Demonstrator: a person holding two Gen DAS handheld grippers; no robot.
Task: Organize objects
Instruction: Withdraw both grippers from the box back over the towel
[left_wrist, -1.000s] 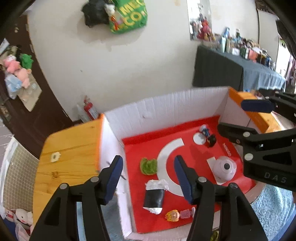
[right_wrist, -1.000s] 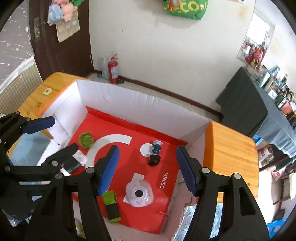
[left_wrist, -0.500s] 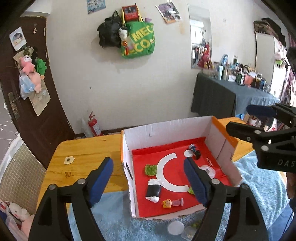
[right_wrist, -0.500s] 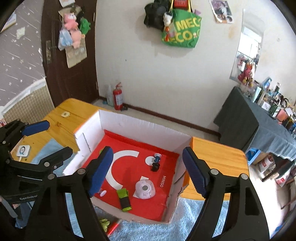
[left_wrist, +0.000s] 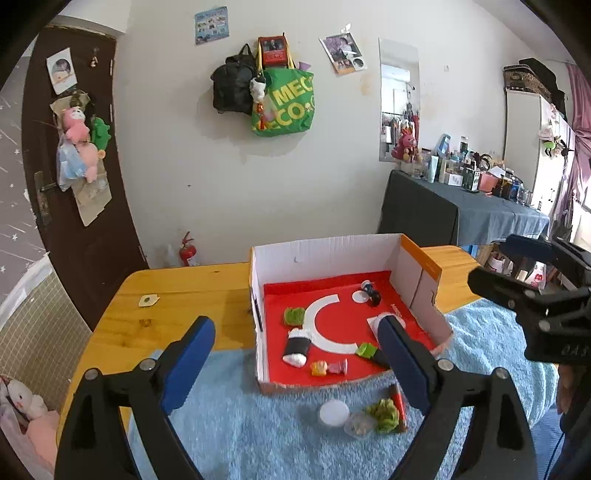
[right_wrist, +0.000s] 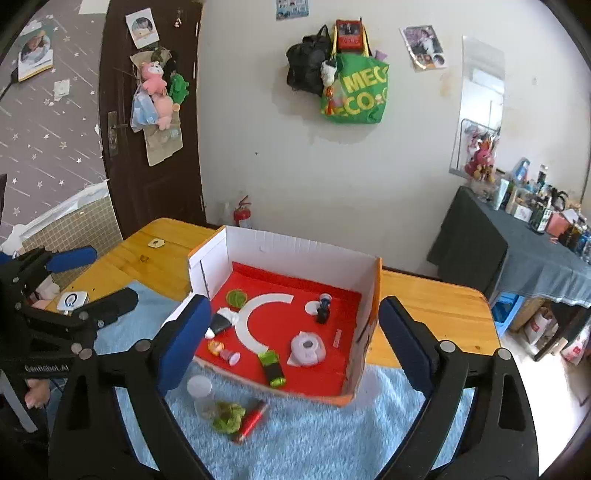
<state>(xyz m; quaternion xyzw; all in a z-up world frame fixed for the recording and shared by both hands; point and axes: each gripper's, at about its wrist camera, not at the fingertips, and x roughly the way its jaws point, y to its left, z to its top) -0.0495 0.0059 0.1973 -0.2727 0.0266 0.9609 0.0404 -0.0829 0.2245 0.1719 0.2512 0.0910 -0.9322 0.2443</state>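
Several small things already laid in box (right_wrist: 295, 254): green puff at 11 o'clock of red floor, black roll, orange figure, green-black toy, white disc, dark figurine toward 2 o'clock.
Four pieces left outside on blue towel (right_wrist: 332, 435), at 6 o'clock of box: white lid (right_wrist: 199, 386), clear cup, green scrunchie (right_wrist: 229, 417), red tube (right_wrist: 253, 421).
Left gripper (left_wrist: 295, 363): jaws just spread wide, nothing held.
Right gripper (right_wrist: 295, 341): same, nothing held.
Task judged mostly done.

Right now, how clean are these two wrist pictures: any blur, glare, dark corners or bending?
Left wrist view: sharp, even daylight, black corners, and the door bows hard; the box is crisp. Right wrist view: equally sharp, no glare on the box, mild washout near the mirror, walls curve at the edges, and only soft shadows lie on the blue towel.
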